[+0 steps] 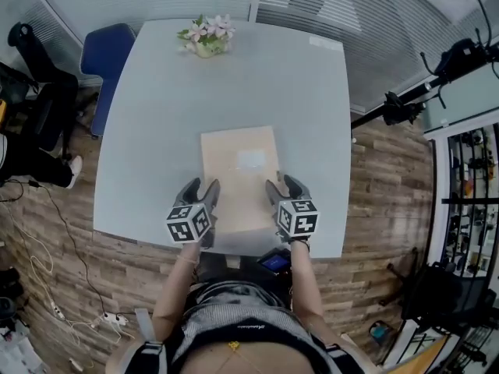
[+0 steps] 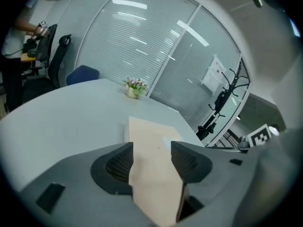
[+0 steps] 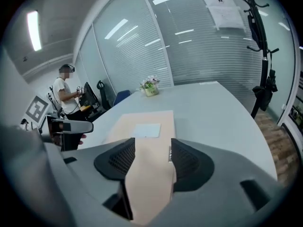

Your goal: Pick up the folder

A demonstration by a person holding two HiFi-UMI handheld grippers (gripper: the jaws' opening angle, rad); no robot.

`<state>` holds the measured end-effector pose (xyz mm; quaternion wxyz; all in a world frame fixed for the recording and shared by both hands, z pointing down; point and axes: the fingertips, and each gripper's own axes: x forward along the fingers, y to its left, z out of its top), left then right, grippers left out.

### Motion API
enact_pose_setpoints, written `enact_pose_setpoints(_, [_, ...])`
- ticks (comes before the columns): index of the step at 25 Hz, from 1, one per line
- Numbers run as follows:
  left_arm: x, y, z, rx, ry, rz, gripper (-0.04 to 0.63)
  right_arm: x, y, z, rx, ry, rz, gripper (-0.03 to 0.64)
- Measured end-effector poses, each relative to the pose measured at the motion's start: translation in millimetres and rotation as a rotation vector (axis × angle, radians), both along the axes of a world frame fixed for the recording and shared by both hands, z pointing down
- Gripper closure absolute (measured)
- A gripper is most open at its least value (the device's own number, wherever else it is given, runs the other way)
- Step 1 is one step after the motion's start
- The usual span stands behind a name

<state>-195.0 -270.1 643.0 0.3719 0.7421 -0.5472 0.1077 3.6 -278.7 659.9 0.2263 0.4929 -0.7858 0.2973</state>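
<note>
Hand-held grippers [image 1: 203,185] [image 1: 284,183] straddle folder [image 1: 238,166]; pot [image 1: 207,51] holds flowers [image 1: 210,28].

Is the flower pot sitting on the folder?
No, the flower pot stands at the far edge of the table, well apart from the folder lying near the front edge.

The pale grey counter [image 1: 156,131] stands on a brown wooden floor [image 1: 390,185]. A pot of flowers [image 1: 207,37] sits at its far edge. A blue chair [image 1: 109,53] is by the far left corner. Glass walls with blinds [image 1: 327,6] go round the room. Long lights [image 2: 130,4] shine above. A white plug strip [image 1: 109,319] lies on the floor.
</note>
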Motion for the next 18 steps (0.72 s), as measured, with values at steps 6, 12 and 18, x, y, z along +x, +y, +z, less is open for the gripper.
enact_pose_setpoints(6, [-8, -6, 48, -0.123, 0.05, -0.04, 0.331, 9, -9, 55, -0.135, -0.053, 0.036, 0.316])
enact_pose_setpoints(12, [0, -7, 76, -0.188, 0.067, -0.026, 0.331, 6, -13, 77, -0.208, -0.251, 0.045, 0.29])
enact_pose_setpoints(18, [3, -7, 85, -0.185, 0.12, -0.025, 0.331, 2, -14, 82, -0.219, -0.349, -0.005, 0.288])
